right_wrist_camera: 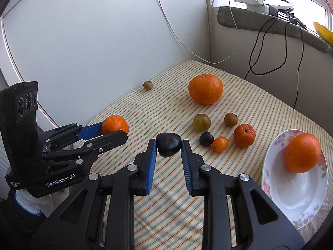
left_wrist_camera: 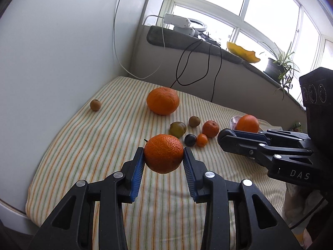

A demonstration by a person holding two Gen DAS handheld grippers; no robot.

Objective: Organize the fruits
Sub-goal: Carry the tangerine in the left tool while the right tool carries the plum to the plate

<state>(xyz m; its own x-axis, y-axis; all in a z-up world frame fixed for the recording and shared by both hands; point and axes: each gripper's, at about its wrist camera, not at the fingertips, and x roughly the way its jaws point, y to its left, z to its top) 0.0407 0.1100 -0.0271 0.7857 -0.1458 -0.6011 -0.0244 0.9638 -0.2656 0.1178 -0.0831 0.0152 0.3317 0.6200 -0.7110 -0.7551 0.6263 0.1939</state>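
Observation:
My left gripper (left_wrist_camera: 163,154) is shut on a tangerine (left_wrist_camera: 163,153), lifted above the striped cloth (left_wrist_camera: 104,150). The right wrist view shows it at left, where the tangerine (right_wrist_camera: 115,124) sits between the blue pads. My right gripper (right_wrist_camera: 168,145) is shut on a dark plum (right_wrist_camera: 168,144), also off the cloth. A flowered white bowl (right_wrist_camera: 291,195) at right holds an orange (right_wrist_camera: 302,155). On the cloth lie a big orange (right_wrist_camera: 205,89), a green plum (right_wrist_camera: 201,122), a brown fruit (right_wrist_camera: 231,119), a tangerine (right_wrist_camera: 244,135), another dark plum (right_wrist_camera: 206,139) and a tiny orange fruit (right_wrist_camera: 220,144).
A lone small brown fruit (right_wrist_camera: 148,85) lies near the white wall (right_wrist_camera: 93,41) at the far left. Black and white cables (right_wrist_camera: 256,48) hang from the window sill (right_wrist_camera: 260,20) behind the table. A potted plant (left_wrist_camera: 278,66) and a yellow dish (left_wrist_camera: 243,52) stand on the sill.

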